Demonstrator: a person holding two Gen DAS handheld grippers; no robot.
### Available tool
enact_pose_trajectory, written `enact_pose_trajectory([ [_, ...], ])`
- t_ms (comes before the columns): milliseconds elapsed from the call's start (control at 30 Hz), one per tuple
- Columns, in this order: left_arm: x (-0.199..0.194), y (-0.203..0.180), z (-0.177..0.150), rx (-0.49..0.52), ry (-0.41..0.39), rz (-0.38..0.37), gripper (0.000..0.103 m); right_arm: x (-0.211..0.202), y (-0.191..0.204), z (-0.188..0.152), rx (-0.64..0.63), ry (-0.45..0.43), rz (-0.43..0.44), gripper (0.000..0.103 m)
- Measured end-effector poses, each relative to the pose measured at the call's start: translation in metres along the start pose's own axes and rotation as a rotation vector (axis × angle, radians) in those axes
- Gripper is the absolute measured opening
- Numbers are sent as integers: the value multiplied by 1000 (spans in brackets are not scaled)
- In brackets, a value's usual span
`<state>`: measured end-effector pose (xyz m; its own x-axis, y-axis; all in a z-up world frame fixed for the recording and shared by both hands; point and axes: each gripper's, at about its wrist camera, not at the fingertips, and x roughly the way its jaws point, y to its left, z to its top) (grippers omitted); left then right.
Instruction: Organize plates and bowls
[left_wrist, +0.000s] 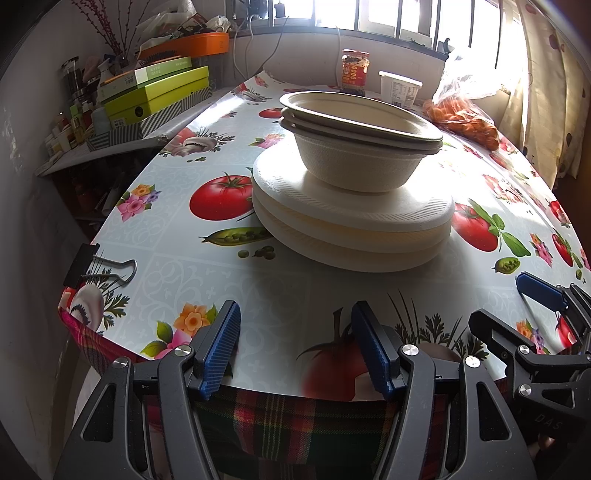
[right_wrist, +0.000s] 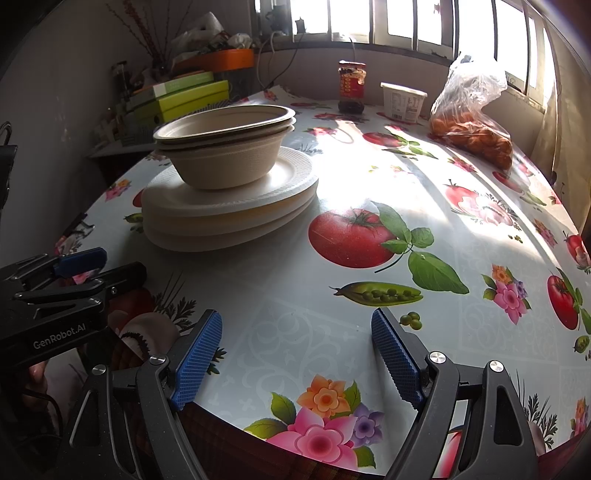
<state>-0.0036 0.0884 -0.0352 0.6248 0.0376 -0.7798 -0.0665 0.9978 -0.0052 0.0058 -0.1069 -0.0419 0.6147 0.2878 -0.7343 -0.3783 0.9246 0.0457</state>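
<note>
Two blue-padded grippers hung over the near edge of a table (right_wrist: 424, 177) laid with a cloth printed with tomatoes, peas and flowers: the left gripper (left_wrist: 295, 347) and the right gripper (right_wrist: 295, 354) each had its fingers spread wide, with nothing between the pads. Beyond them, toward the middle of the table, a stack of white plates (left_wrist: 351, 229) sat on the cloth, with nested pale bowls (left_wrist: 360, 147) standing upright on the top plate; neither gripper touched the stack. Behind the stack, by the window, stood a red-labelled jar (left_wrist: 355, 72), a white tub (left_wrist: 399, 88) just beside it, and a clear bag of orange food (right_wrist: 474, 125) farther to the tub's side. A binder clip (left_wrist: 99, 267) gripped the table's edge on the stack's other side, and green boxes (left_wrist: 159, 94) were piled on a shelf beyond that edge.
</note>
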Motion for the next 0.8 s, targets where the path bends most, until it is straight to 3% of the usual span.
enact_pose_trajectory([
  [800, 0, 0, 0, 0, -1, 0, 64, 0, 0, 0, -1, 0, -3, 84],
])
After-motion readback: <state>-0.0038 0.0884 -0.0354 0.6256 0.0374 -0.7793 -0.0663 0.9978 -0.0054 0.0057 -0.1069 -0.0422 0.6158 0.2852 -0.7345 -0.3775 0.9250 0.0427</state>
